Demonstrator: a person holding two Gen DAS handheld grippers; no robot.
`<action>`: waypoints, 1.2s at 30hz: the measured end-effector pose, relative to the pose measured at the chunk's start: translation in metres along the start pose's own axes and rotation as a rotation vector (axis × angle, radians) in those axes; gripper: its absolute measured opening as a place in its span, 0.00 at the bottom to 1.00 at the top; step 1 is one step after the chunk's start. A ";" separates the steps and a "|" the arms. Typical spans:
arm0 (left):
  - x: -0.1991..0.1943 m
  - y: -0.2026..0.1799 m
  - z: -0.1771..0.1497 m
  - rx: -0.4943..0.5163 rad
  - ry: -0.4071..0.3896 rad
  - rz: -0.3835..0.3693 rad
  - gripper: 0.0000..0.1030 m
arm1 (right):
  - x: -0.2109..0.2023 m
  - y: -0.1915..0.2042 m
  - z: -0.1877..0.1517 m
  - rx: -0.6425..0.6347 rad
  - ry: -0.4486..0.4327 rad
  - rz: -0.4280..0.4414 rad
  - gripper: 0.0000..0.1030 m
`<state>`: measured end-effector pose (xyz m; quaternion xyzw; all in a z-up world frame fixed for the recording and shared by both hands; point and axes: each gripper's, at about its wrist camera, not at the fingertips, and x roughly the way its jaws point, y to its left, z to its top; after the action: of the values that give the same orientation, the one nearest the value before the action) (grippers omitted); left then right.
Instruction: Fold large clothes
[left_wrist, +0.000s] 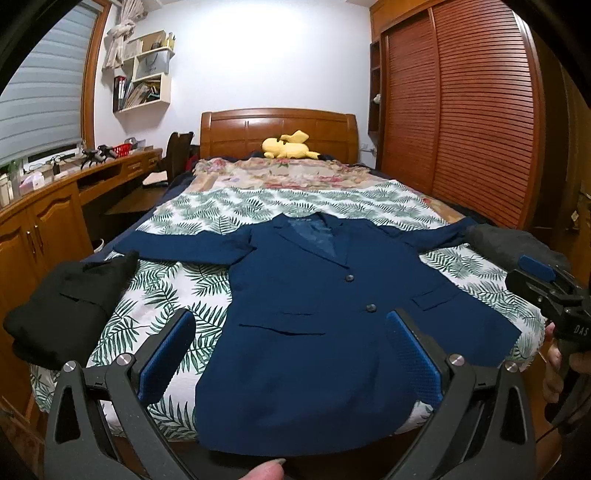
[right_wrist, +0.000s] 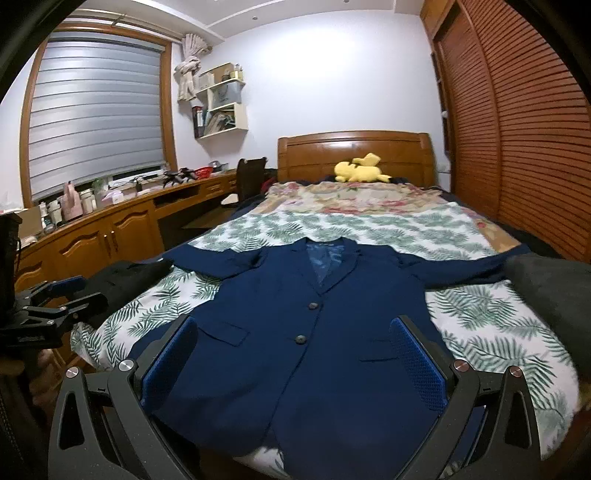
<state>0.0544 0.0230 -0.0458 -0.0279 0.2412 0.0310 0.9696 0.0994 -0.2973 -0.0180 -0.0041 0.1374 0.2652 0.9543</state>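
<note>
A navy blue blazer (left_wrist: 317, 325) (right_wrist: 303, 354) lies flat and face up on the bed, buttoned, with both sleeves spread sideways. My left gripper (left_wrist: 291, 350) hovers open above its hem at the foot of the bed, nothing between the blue pads (left_wrist: 413, 362). My right gripper (right_wrist: 295, 362) is also open over the lower front of the blazer. The right gripper appears at the right edge of the left wrist view (left_wrist: 546, 288), and the left gripper at the left edge of the right wrist view (right_wrist: 55, 299).
A folded black garment (left_wrist: 70, 299) (right_wrist: 125, 280) lies at the bed's left edge, a dark grey one (left_wrist: 513, 243) (right_wrist: 554, 291) at the right. A leaf-print sheet (left_wrist: 192, 284) covers the bed. A yellow plush (left_wrist: 288, 146) sits by the headboard. Wooden cabinets stand left, a louvred wardrobe (left_wrist: 461, 110) right.
</note>
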 end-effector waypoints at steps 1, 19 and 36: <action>0.004 0.002 0.000 -0.002 0.004 0.003 1.00 | 0.005 -0.001 0.001 -0.001 0.003 0.006 1.00; 0.084 0.051 0.001 -0.063 0.089 0.073 1.00 | 0.147 -0.014 0.040 -0.048 0.071 0.187 0.98; 0.162 0.097 0.034 -0.140 0.175 0.131 0.83 | 0.214 -0.051 0.045 -0.127 0.163 0.243 0.97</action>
<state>0.2064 0.1296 -0.0958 -0.0822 0.3233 0.1084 0.9365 0.3123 -0.2294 -0.0348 -0.0691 0.1969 0.3858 0.8987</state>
